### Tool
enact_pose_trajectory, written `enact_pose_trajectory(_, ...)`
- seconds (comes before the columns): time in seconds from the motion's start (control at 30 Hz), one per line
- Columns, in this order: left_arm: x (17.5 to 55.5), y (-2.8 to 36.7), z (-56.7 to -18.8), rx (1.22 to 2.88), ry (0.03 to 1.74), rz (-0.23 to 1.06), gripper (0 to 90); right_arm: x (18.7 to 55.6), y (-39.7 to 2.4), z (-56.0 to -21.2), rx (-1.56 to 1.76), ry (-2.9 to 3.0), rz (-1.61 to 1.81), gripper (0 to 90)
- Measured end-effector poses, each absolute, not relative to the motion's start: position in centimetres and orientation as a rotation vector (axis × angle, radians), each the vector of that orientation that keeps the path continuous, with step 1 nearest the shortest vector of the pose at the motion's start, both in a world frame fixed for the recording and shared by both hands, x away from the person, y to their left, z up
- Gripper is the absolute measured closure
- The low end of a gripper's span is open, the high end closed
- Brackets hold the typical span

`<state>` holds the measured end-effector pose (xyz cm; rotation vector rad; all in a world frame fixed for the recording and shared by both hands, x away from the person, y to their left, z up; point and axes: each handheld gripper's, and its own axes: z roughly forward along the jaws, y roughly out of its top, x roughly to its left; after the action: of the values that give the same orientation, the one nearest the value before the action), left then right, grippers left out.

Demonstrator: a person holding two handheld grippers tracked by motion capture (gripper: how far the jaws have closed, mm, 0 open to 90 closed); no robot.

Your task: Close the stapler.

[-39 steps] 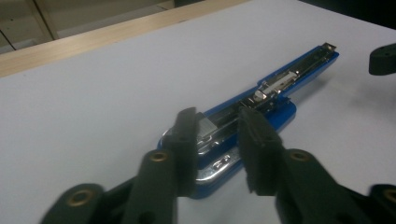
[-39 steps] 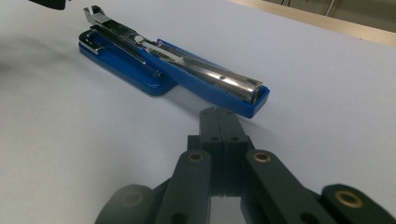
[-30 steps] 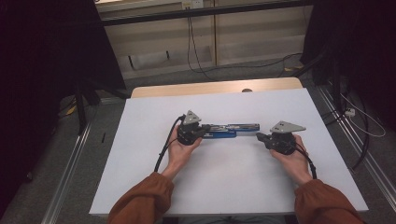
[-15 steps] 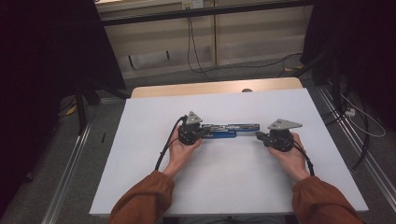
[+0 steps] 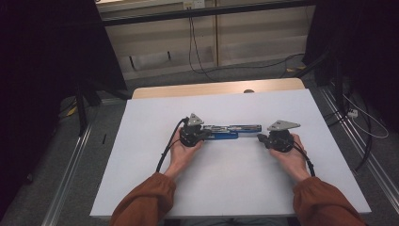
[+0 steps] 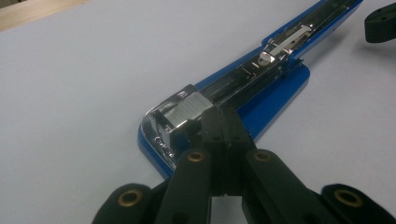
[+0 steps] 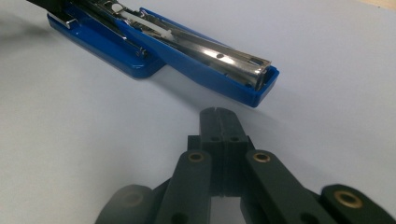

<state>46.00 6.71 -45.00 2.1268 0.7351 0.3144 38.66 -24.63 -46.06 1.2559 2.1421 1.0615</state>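
A blue stapler (image 5: 229, 132) lies folded open and flat on the white table top (image 5: 141, 141), its metal staple channel facing up. My left gripper (image 5: 205, 133) is shut, and its closed tips (image 6: 223, 116) rest against the shiny metal block at the hinge end of the stapler (image 6: 275, 88). My right gripper (image 5: 259, 138) is shut too, with nothing between its jaws. Its tips (image 7: 219, 114) sit on the table a short way from the blue far end of the stapler (image 7: 205, 60), not touching it.
A wooden strip (image 5: 216, 88) runs along the table's far edge. Beyond it are cables (image 5: 190, 42) on the floor and dark stands at both sides. The right gripper's black tip (image 6: 380, 25) appears at the top right of the left gripper view.
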Motion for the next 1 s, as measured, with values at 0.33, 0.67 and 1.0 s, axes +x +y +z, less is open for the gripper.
enact_pose_trajectory(0.33, 46.1, 6.9, -45.0, 2.127, 0.725, 0.304, 90.0, 39.4, -24.5, -46.2, 1.337, 2.166, 0.996, 90.0)
enact_pose_trajectory(0.67, 46.1, 6.9, -45.0, 2.133, 0.722, 0.31, 90.0, 40.0, -24.6, -46.4, 1.365, 2.155, 1.028, 90.0)
enact_pose_trajectory(1.0, 46.2, 7.0, -45.0, 2.127, 0.727, 0.291, 90.0, 40.5, -24.1, -46.3, 1.323, 2.164, 0.997, 90.0)
